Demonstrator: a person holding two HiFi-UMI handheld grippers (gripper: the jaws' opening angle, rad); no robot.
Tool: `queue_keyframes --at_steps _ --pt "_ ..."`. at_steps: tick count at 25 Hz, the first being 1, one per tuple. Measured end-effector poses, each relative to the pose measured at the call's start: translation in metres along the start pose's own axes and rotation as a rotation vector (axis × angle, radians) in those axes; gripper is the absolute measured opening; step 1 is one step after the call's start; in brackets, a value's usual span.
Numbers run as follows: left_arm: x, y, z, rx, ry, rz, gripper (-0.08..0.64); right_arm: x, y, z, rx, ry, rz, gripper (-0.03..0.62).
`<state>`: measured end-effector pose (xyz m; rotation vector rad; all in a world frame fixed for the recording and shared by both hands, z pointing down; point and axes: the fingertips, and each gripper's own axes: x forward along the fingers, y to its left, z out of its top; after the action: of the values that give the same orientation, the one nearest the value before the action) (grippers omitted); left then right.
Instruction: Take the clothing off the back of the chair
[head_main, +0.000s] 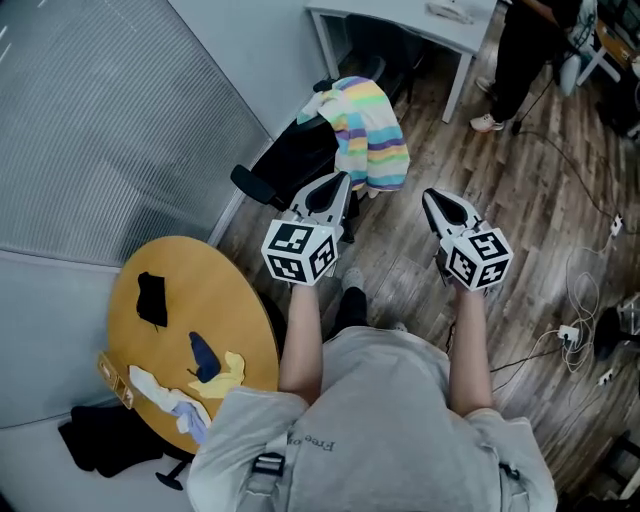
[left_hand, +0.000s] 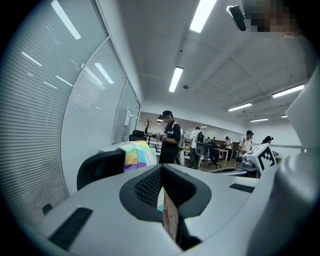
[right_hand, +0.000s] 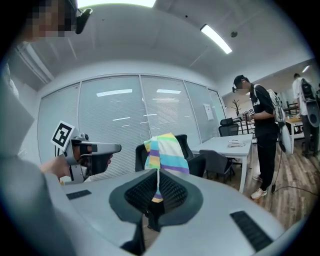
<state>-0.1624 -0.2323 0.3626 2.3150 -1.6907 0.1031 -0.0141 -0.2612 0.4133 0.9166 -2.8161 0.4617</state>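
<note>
Nearest the person, the left gripper (head_main: 341, 180) and the right gripper (head_main: 432, 197) reach out side by side. Both are smooth grey shells with ribbed black pads. Each pair of jaws is pressed together with nothing between them.

At the person's left stands a round table (head_main: 250, 300) with a glossy yellow wooden top. A black scrap (head_main: 152, 298) lies toward its left edge. Blue, yellow and white scraps (head_main: 205, 375) are bunched at its near edge.

Bare wood-plank floor (head_main: 400, 270) lies open between the gripper tips and the chair (head_main: 290, 160), which is black, padded and has a curved armrest. The clothing (head_main: 372, 130) is a soft piece banded in pastel yellow, green, blue and purple. It is draped over the top edge of the chair's back, hanging down in loose folds and apart from both grippers.

Thin cables (head_main: 580, 330) trail over the floor along the right side. A ribbed glass wall (head_main: 110, 120) closes off the left.

Behind the chair is a white desk (head_main: 400, 22) with straight legs. A person in dark clothes (head_main: 525, 50) stands at its right end.
</note>
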Motion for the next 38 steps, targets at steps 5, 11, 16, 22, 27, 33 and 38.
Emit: queue_keyframes --at_steps 5,11,16,22,27,33,38 --pt "0.014 0.034 0.035 0.120 0.023 -0.092 0.028 0.032 -0.010 0.030 -0.023 -0.039 -0.033 0.028" --pt "0.014 0.082 0.061 0.305 0.082 -0.193 0.028 0.050 -0.012 0.043 0.004 -0.107 -0.080 0.029" --pt "0.046 0.115 0.060 0.357 0.117 -0.337 0.028 0.077 -0.007 0.050 -0.033 -0.077 -0.062 0.048" --pt "0.082 0.144 0.053 0.404 0.123 -0.521 0.029 0.108 0.000 0.052 -0.104 -0.021 -0.019 0.149" --pt "0.104 0.157 0.053 0.448 0.098 -0.714 0.032 0.130 0.002 0.044 -0.100 0.018 0.019 0.267" --pt "0.112 0.146 0.041 0.423 0.151 -1.025 0.272 0.147 0.005 0.032 -0.060 0.051 0.062 0.369" --pt "0.120 0.135 0.013 0.412 0.261 -1.190 0.413 0.160 0.010 0.009 -0.118 0.169 0.064 0.420"
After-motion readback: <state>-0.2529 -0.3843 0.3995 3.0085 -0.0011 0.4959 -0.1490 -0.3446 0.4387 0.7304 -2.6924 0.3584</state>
